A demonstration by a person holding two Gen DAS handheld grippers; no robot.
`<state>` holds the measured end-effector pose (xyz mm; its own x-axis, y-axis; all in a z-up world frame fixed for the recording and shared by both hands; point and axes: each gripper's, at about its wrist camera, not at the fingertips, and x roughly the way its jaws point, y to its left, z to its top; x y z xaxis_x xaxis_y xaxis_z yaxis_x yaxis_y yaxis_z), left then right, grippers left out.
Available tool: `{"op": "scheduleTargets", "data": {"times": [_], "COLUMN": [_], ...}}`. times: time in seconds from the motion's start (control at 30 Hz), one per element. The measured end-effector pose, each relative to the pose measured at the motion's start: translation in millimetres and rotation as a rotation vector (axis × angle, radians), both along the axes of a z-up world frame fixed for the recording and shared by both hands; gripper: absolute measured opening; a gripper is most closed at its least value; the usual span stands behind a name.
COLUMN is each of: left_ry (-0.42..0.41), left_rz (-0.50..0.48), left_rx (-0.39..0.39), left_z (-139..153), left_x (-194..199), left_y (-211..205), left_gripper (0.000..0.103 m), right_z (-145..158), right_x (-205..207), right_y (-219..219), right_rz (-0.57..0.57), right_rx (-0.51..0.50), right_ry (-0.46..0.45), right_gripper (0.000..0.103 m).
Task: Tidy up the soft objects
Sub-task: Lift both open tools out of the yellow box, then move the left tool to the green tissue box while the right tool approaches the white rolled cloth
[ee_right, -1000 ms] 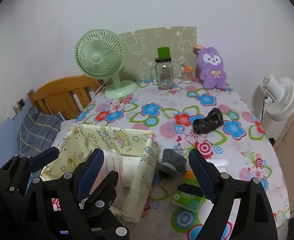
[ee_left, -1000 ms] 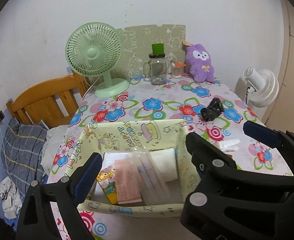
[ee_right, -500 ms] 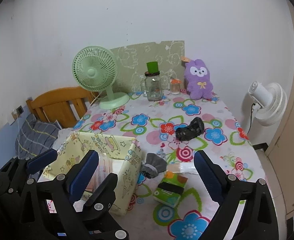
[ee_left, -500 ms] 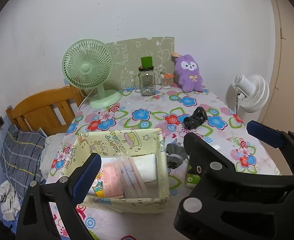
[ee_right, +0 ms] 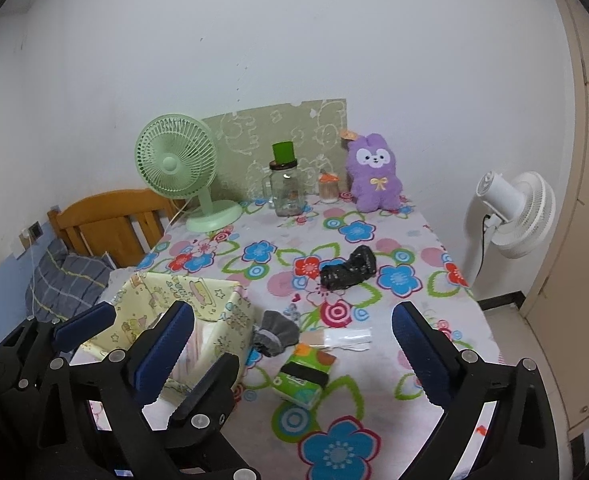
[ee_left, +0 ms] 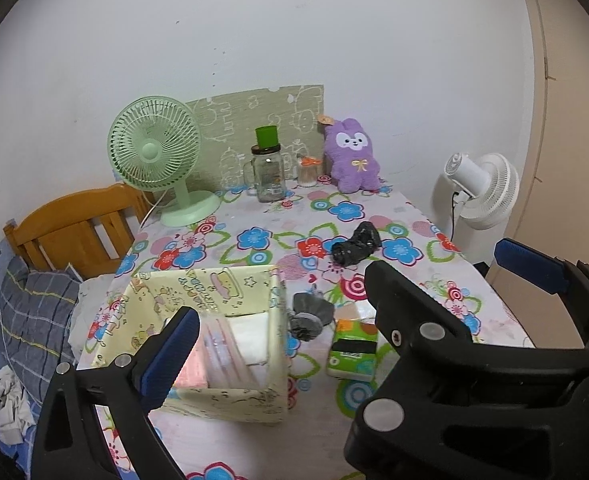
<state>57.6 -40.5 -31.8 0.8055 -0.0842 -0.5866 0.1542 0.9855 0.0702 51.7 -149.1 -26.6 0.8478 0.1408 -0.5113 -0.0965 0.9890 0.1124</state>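
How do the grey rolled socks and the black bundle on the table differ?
The grey rolled socks lie right beside the yellow fabric box; the black bundle lies farther back, apart from it. The grey one looks matte with a lighter cuff; the black one looks shiny and crinkled. Both rest loose on the floral tablecloth, outside the box.

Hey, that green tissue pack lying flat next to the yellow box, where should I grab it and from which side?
Grip the green soft tissue pack across its two long edges, coming from above. It lies flat on the flowered tablecloth, with clear cloth on its right; the grey bundled sock crowds its far end.
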Motion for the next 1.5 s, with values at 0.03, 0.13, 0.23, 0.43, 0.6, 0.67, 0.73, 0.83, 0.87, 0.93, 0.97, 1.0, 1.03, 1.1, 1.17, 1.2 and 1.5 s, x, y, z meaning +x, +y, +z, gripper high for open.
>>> {"op": "scheduleTargets", "data": {"times": [0.03, 0.13, 0.23, 0.43, 0.6, 0.67, 0.73, 0.83, 0.87, 0.93, 0.97, 1.0, 1.03, 1.1, 1.17, 1.2, 1.5], "left_ry": [0.000, 0.003, 0.012, 0.026, 0.036, 0.044, 0.058, 0.078, 0.082, 0.091, 0.098, 0.104, 0.113, 0.133, 0.146, 0.150, 0.207], "left_rz": [-0.001, -0.006, -0.002, -0.020, -0.040, -0.049, -0.057, -0.074, -0.080, -0.087, -0.090, -0.093, -0.097, -0.108, -0.117, -0.119, -0.112], "left_rx": [-0.001, -0.001, 0.002, 0.001, 0.005, 0.005, 0.004, -0.002, -0.001, 0.004, 0.007, 0.008, 0.008, 0.006, 0.007, 0.010, 0.009], "left_z": [0, 0, -3, -11, -22, -25, -29, -36, -39, -44, -47, -50, -53, -58, -64, -66, -87], "left_x": [-1, -2, -1, 2, 5, 7, 10, 14, 16, 19, 21, 23, 25, 29, 33, 34, 51], "left_y": [-2, -9, -15, -27, -39, -42, -46, -51, -52, -56, -57, -59, -60, -63, -66, -67, -67], "left_gripper": [0.101, 0.101, 0.101, 0.101, 0.101, 0.101, 0.101, 0.101, 0.101, 0.101, 0.101, 0.101, 0.100, 0.100, 0.099, 0.099, 0.093], "right_z": [0, 0, -1, -8, -19, -23, -26, -33, -35, -41, -43, -46, -49, -54, -60, -62, -85], "right_x": [-1, -4, -6, -7, -3, -2, 0, 3, 4, 7, 9, 10, 11, 15, 18, 20, 38], "right_y": [-2, -9, -14, -27, -39, -42, -45, -51, -52, -55, -56, -57, -59, -62, -65, -66, -70], "right_rz": [-0.002, -0.005, -0.010, -0.028, -0.034, -0.035, -0.041, -0.047, -0.049, -0.057, -0.061, -0.064, -0.066, -0.070, -0.075, -0.078, -0.086], "right_rx": [-0.001, -0.004, -0.004, -0.015, -0.019, -0.022, -0.027, -0.026, -0.026, -0.032, -0.033, -0.034, -0.032, -0.026, -0.016, -0.012, -0.009], "right_ry": [-0.002, -0.005, -0.003, -0.004, 0.024, 0.030, 0.036, 0.051, 0.055, 0.063, 0.067, 0.071, 0.076, 0.084, 0.095, 0.100, 0.155], "right_gripper": [0.101, 0.101, 0.101, 0.101, 0.101, 0.101, 0.101, 0.101, 0.101, 0.101, 0.101, 0.101, 0.101, 0.101, 0.101, 0.101, 0.101]}}
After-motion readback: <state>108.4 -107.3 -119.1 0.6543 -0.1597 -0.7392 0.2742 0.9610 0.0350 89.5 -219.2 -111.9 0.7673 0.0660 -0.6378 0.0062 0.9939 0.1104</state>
